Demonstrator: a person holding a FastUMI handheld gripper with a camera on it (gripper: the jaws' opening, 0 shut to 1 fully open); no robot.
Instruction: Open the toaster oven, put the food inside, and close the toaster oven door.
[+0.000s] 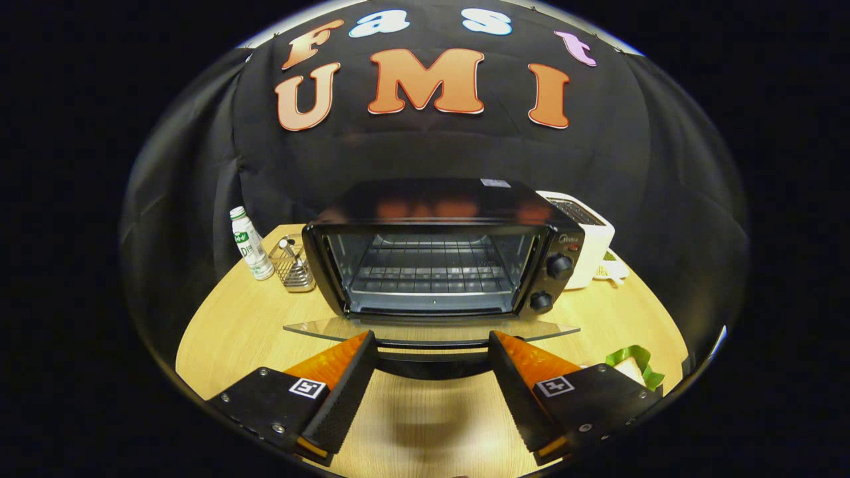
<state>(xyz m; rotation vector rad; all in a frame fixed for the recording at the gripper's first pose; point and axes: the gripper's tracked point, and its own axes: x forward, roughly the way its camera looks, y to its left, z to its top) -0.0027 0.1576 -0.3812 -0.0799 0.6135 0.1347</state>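
**Fingers wide apart at the lowered oven door**

The gripper (433, 352) has its fingers spread wide and holds nothing. Their tips sit at the front edge of the toaster oven door (431, 328), which lies folded down flat just ahead of them; whether the tips touch its dark handle bar between them cannot be told.

Beyond the door the toaster oven (441, 255) stands open on the table (232, 332). Its cavity holds a wire rack (428, 269) with nothing on it. Two knobs (551, 282) sit on its right panel.

Left of the oven stands a wire basket (293, 265) with a small utensil in it, and beside that a white bottle (250, 242). Behind the oven's right side is a white toaster (591, 239), partly hidden.

The food (632, 365), something pale on green leaves, lies just behind the right finger, largely covered by it.
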